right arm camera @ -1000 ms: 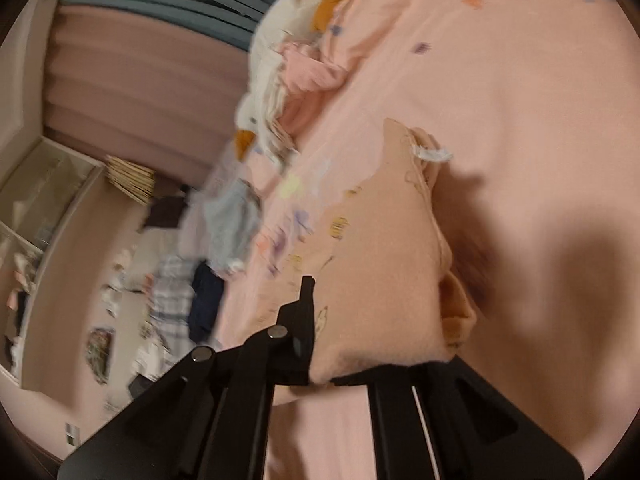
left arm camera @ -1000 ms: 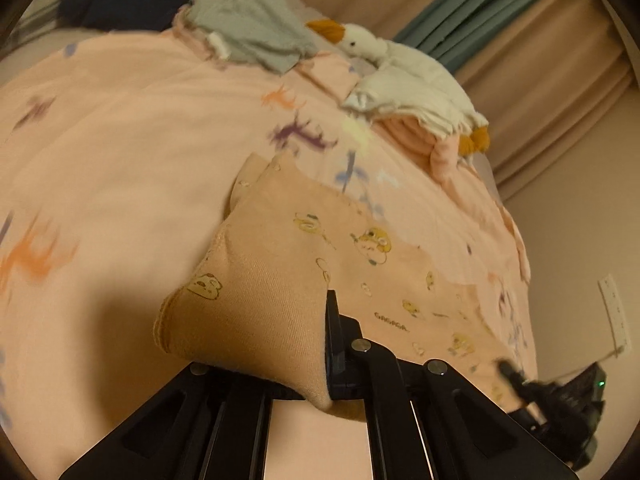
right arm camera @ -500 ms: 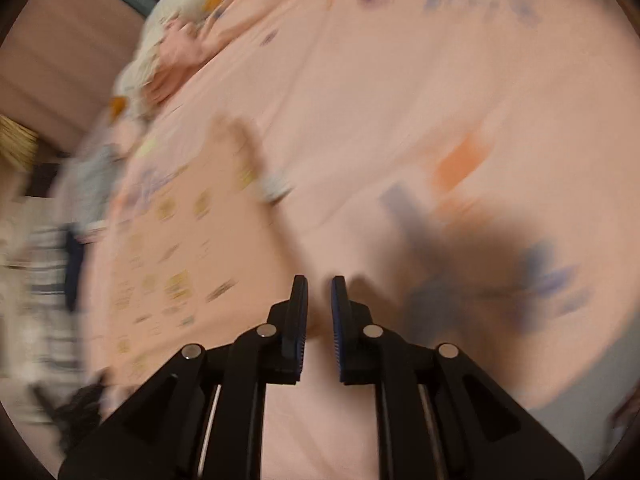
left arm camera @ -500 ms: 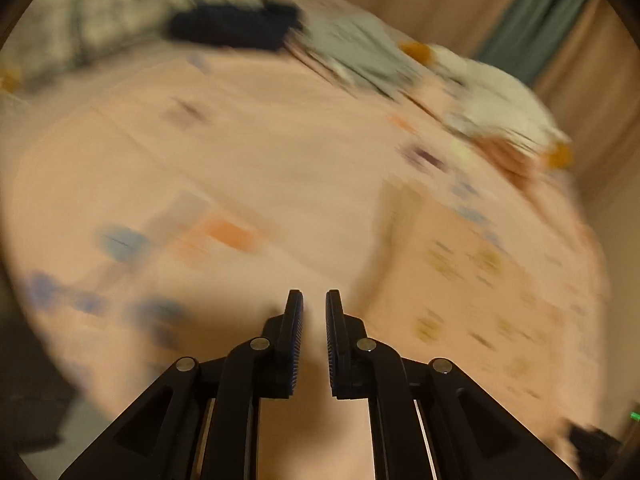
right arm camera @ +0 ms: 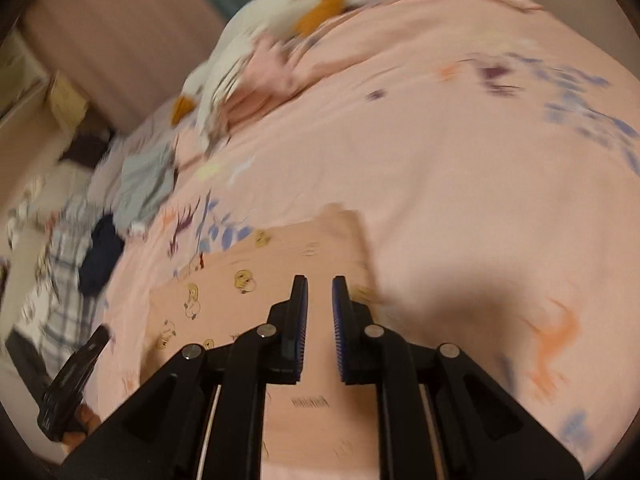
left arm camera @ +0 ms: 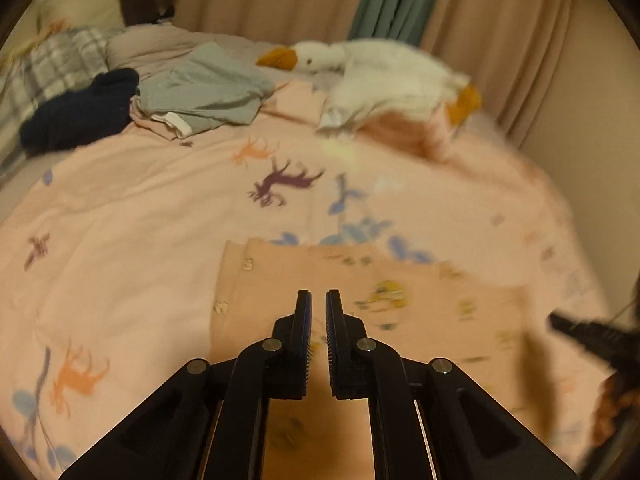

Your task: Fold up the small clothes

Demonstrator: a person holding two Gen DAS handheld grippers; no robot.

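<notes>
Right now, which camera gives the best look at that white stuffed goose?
The left wrist view: the stuffed goose lies in full, with orange beak and feet. In the right wrist view it is a tilted, motion-blurred smear near the top edge.

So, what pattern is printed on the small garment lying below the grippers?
Peach garment with small yellow cartoon ducklings; the right wrist view shows them best.

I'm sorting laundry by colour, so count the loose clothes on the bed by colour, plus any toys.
Peach: 1, the duck-print garment lying flat under both grippers
Grey: 1, the crumpled grey garment
Navy: 1, the bundled navy garment
White: 1, the white cloth beside the goose
Plush toys: 1, the goose plush
Total: 5
</notes>
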